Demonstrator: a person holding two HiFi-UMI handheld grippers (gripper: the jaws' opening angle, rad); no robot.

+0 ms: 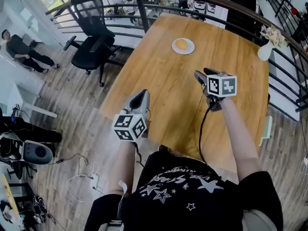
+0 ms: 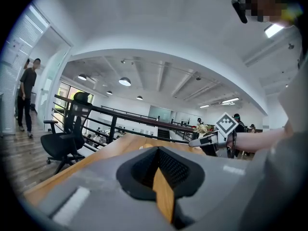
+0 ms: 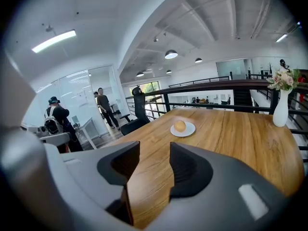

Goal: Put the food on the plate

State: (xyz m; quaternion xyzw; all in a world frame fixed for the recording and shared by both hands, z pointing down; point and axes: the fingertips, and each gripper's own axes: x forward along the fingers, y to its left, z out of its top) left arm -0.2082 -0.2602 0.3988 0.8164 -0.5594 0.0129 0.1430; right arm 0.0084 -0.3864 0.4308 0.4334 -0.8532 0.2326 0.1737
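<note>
A round golden bun (image 1: 181,44) lies on a small white plate (image 1: 190,49) at the far middle of the wooden table (image 1: 159,81). In the right gripper view the bun (image 3: 179,125) and its plate (image 3: 188,130) lie straight ahead, well beyond the jaws. My right gripper (image 1: 201,74) hovers over the table's middle, short of the plate; it is open (image 3: 155,150) with only bare wood showing in the gap. Over the near left edge of the table, my left gripper (image 1: 143,94) is shut (image 2: 158,150), tips together and holding nothing.
A white vase with flowers (image 1: 265,51) stands at the table's far right corner. A black office chair (image 1: 94,42) sits left of the table. A dark curved railing (image 1: 144,4) runs behind the table. People stand and sit off to the left.
</note>
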